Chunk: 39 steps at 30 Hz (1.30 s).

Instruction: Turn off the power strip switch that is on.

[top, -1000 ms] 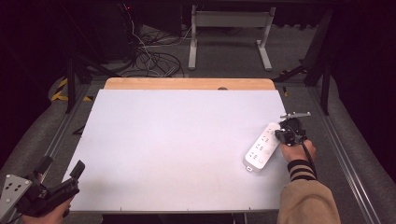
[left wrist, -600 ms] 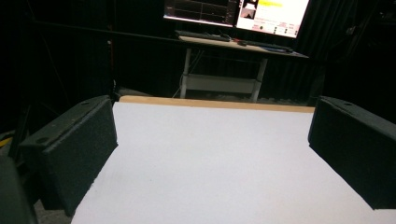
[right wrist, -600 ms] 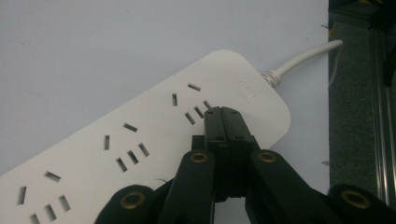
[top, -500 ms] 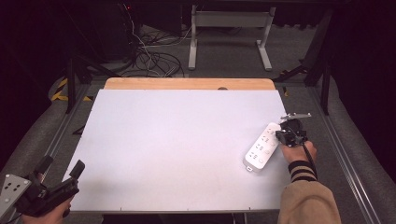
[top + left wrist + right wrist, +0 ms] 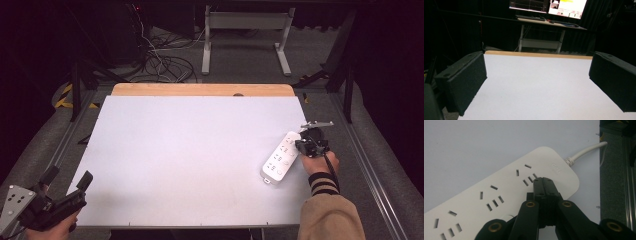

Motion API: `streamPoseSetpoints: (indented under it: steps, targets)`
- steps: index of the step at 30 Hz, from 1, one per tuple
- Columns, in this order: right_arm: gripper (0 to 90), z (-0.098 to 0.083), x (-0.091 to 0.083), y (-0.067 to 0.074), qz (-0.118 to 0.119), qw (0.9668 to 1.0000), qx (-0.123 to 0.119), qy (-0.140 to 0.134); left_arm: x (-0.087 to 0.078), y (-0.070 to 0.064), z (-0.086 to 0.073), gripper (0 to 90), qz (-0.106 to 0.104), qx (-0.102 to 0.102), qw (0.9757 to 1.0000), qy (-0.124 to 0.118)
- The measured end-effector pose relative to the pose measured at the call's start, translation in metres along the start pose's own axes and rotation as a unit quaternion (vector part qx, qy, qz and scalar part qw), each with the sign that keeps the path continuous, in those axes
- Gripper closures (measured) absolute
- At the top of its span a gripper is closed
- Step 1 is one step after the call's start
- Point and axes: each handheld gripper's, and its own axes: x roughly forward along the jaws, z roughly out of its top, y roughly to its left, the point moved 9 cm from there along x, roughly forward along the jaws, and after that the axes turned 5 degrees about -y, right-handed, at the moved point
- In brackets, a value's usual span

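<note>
A: Power strip [image 5: 281, 158]?
B: White, three socket groups, lying diagonal at the right near side of the surface [image 5: 190, 160]; its cord [image 5: 586, 151] runs off the right edge.
A: Anything changed?
B: No, same as a second ago. Strip and both hands are unmoved, so no progress yet.
A: Fingers?
B: Right gripper [image 5: 543, 181] fully closed, tips pressed on the strip's cord end, clamping nothing. Left gripper [image 5: 67, 182] wide open, empty, at the near left corner.

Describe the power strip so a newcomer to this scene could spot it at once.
Start at the white table and go to its right edge, near the person's right hand. The power strip lies flat and slanted there, under the shut right claw. It is white, with rows of socket slots and a cord trailing off the edge.
</note>
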Motion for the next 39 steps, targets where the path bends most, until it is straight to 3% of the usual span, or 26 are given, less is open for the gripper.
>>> streamPoseSetpoints:
  steps: [8,31,37,39]
  targets:
    - [90.0,0.001,-0.002,0.001,0.004,0.9998,0.000,-0.019,0.003,-0.001,-0.001,1.8,-0.003,-0.001,1.0000,0.002]
    - [90.0,0.000,-0.006,-0.001,0.005,0.9998,-0.004,-0.019,0.006,-0.004,-0.001,1.9,-0.007,0.000,1.0000,0.005]
    - [90.0,0.011,-0.025,-0.012,-0.004,0.9965,0.011,-0.083,0.012,-0.008,-0.002,1.9,-0.015,-0.003,0.9999,0.005]
    - [90.0,0.013,-0.038,-0.017,-0.010,0.9931,0.015,-0.116,0.016,-0.011,-0.002,1.9,-0.021,-0.002,0.9998,0.006]
